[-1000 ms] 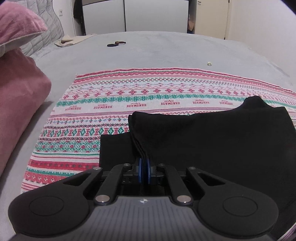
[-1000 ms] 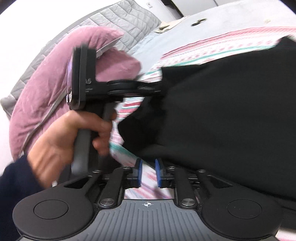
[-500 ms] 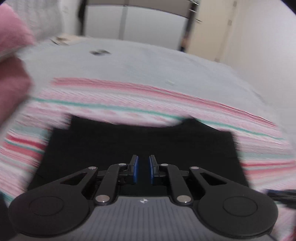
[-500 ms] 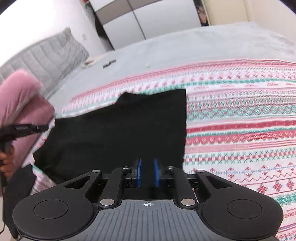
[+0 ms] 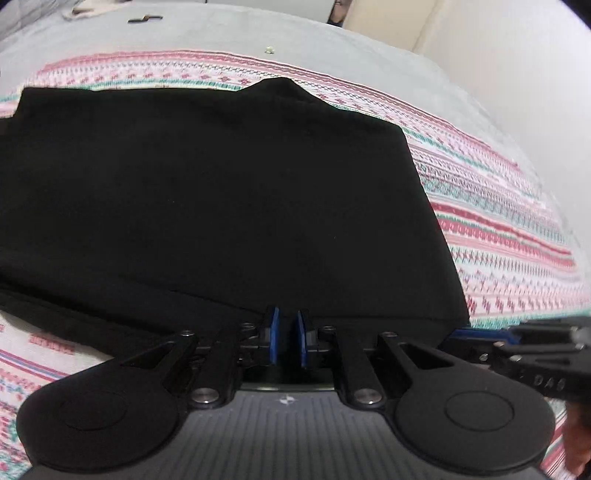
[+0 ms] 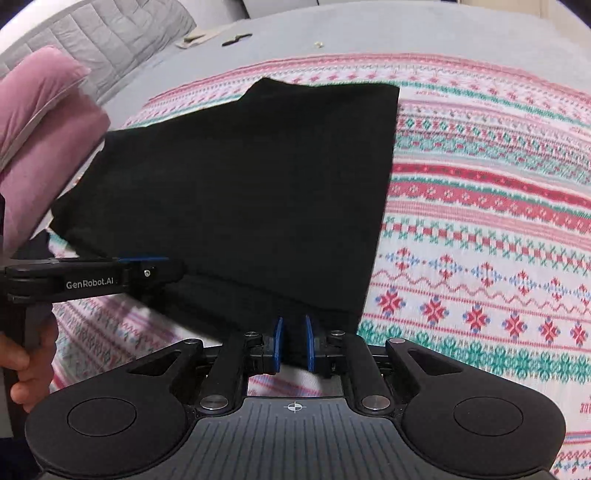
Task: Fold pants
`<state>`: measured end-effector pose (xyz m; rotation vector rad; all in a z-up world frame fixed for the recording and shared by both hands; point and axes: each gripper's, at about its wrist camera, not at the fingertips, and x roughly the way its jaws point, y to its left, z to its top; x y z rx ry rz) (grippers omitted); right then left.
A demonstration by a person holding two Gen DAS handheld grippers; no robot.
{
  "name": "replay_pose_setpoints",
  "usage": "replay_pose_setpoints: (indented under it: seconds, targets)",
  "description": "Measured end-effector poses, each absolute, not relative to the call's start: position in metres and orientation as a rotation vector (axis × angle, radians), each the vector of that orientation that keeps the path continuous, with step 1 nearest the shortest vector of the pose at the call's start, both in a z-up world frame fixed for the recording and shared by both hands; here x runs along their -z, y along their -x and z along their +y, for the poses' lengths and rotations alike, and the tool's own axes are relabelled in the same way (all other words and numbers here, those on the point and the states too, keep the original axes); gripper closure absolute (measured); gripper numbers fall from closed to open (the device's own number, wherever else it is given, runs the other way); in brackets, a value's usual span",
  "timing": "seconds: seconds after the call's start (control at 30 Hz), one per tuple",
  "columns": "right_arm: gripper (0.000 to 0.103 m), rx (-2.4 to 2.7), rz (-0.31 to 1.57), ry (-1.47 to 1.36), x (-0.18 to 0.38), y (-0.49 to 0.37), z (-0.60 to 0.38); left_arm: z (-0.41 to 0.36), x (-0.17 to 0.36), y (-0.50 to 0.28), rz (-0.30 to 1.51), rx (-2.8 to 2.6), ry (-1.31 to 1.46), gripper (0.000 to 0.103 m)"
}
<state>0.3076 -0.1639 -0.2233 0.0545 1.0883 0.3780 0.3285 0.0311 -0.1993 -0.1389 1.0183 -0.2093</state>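
Observation:
The black pants [image 5: 221, 192] lie folded in a broad rectangle on a striped patterned blanket [image 5: 498, 229], with a lower layer showing along the near left edge. My left gripper [image 5: 287, 332] sits at the near edge of the pants, its blue pads close together with dark cloth between them. In the right wrist view the pants [image 6: 251, 184] fill the middle, and the left gripper [image 6: 155, 264] rests on their near left edge. My right gripper [image 6: 293, 339] is at the near right corner, its pads narrowed on the hem. It also shows as the right gripper [image 5: 465, 334] low on the right.
Pink pillows [image 6: 40, 122] and a grey quilted headboard [image 6: 122, 33] stand to the left. Far off on the grey bedspread [image 6: 406, 29] lie a small dark object [image 6: 236, 37] and a beige cloth [image 6: 195, 38]. A hand [image 6: 26, 369] holds the left gripper's handle.
The left gripper swept rightward to the near edge of the pants, which now lie flat and folded over. The right gripper came from the left side to the near right corner, and cloth now fills its gap.

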Motion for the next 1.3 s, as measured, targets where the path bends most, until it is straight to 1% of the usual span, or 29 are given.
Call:
replay_pose_setpoints:
  seconds: [0.1, 0.13, 0.2, 0.23, 0.3, 0.33, 0.4, 0.47, 0.5, 0.57, 0.63, 0.67, 0.8, 0.83, 1.0, 1.13, 1.27, 1.3]
  targets:
    - [0.093, -0.398, 1.111, -0.042, 0.225, -0.302, -0.164, 0.036, 0.200, -0.329, 1.023, 0.220, 0.157, 0.069]
    - [0.096, -0.394, 1.106, -0.022, 0.226, -0.300, -0.162, 0.037, 0.200, -0.329, 1.027, 0.222, 0.166, 0.069]
    - [0.096, -0.398, 1.102, -0.013, 0.225, -0.299, -0.161, 0.041, 0.201, -0.332, 1.033, 0.226, 0.187, 0.069]
    - [0.096, -0.401, 1.093, -0.018, 0.221, -0.299, -0.161, 0.042, 0.200, -0.332, 1.035, 0.226, 0.198, 0.069]
    - [0.086, -0.421, 1.029, -0.041, 0.207, -0.295, -0.162, 0.046, 0.199, -0.333, 1.037, 0.226, 0.214, 0.069]
    - [0.085, -0.437, 0.988, -0.059, 0.199, -0.292, -0.163, 0.047, 0.199, -0.333, 1.038, 0.226, 0.217, 0.069]
    - [0.085, -0.441, 0.974, -0.097, 0.196, -0.293, -0.164, 0.047, 0.199, -0.333, 1.037, 0.227, 0.217, 0.069]
    - [0.085, -0.395, 1.055, -0.057, 0.213, -0.297, -0.160, 0.048, 0.200, -0.327, 1.035, 0.223, 0.214, 0.069]
    - [0.089, -0.377, 1.085, -0.029, 0.223, -0.298, -0.158, 0.048, 0.200, -0.327, 1.035, 0.221, 0.213, 0.069]
    - [0.090, -0.383, 1.077, -0.013, 0.224, -0.296, -0.156, 0.047, 0.199, -0.324, 1.033, 0.217, 0.206, 0.069]
    - [0.088, -0.380, 1.089, -0.051, 0.217, -0.295, -0.159, 0.046, 0.198, -0.323, 1.033, 0.213, 0.201, 0.069]
    - [0.084, -0.393, 1.070, -0.061, 0.212, -0.293, -0.160, 0.045, 0.197, -0.323, 1.034, 0.210, 0.202, 0.068]
    - [0.084, -0.387, 0.973, -0.086, 0.193, -0.293, -0.166, 0.035, 0.195, -0.329, 1.013, 0.211, 0.210, 0.060]
    - [0.084, -0.380, 0.958, -0.112, 0.190, -0.297, -0.168, 0.032, 0.195, -0.329, 1.012, 0.210, 0.207, 0.060]
    - [0.084, -0.364, 0.886, -0.121, 0.184, -0.344, -0.166, 0.025, 0.201, -0.333, 1.030, 0.214, 0.189, 0.060]
    - [0.084, -0.423, 0.942, -0.154, 0.203, -0.413, -0.151, 0.029, 0.202, -0.334, 1.038, 0.220, 0.206, 0.059]
    - [0.085, -0.351, 0.997, -0.142, 0.227, -0.477, -0.152, 0.032, 0.204, -0.334, 1.046, 0.226, 0.219, 0.059]
    - [0.087, -0.331, 0.988, -0.142, 0.230, -0.489, -0.156, 0.032, 0.204, -0.334, 1.049, 0.226, 0.220, 0.059]
